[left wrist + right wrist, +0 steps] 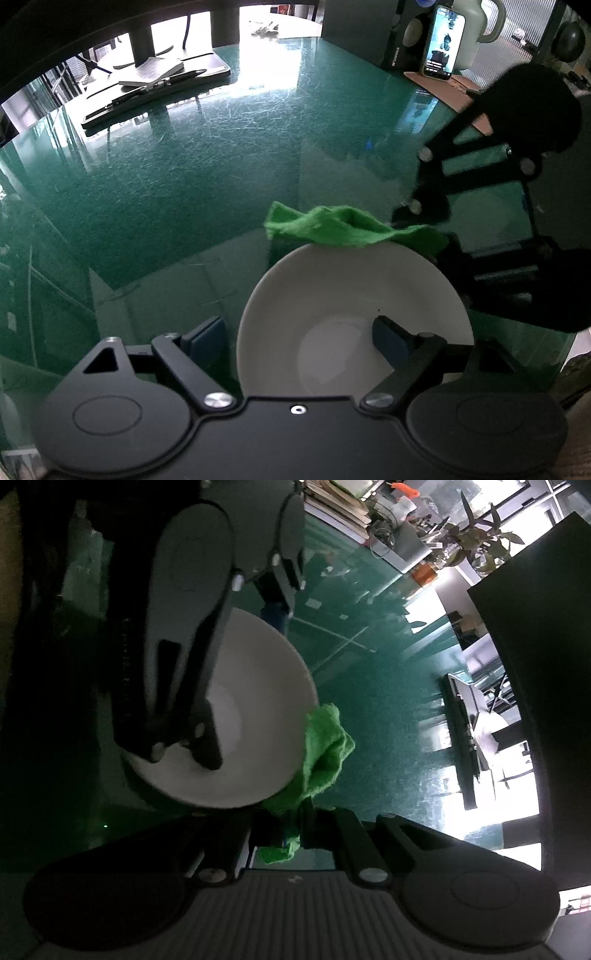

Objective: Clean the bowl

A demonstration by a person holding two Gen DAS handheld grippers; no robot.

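A white bowl (351, 295) sits on the green glass table, close in front of my left gripper (299, 339). That gripper is open: one finger (391, 339) is inside the bowl, the other outside its left rim. The bowl also shows in the right wrist view (258, 709). My right gripper (291, 830) is shut on a green cloth (325, 749), which lies against the bowl's far rim. The cloth (347, 225) and the right gripper (424, 210) show in the left wrist view too, behind the bowl.
The green scratched glass table (184, 166) stretches ahead. At the back stand a monitor base with a notebook and pens (155, 77), a speaker (406, 33), a phone (443, 40) and a jug (476, 26). Books and plants (424, 524) line the far edge.
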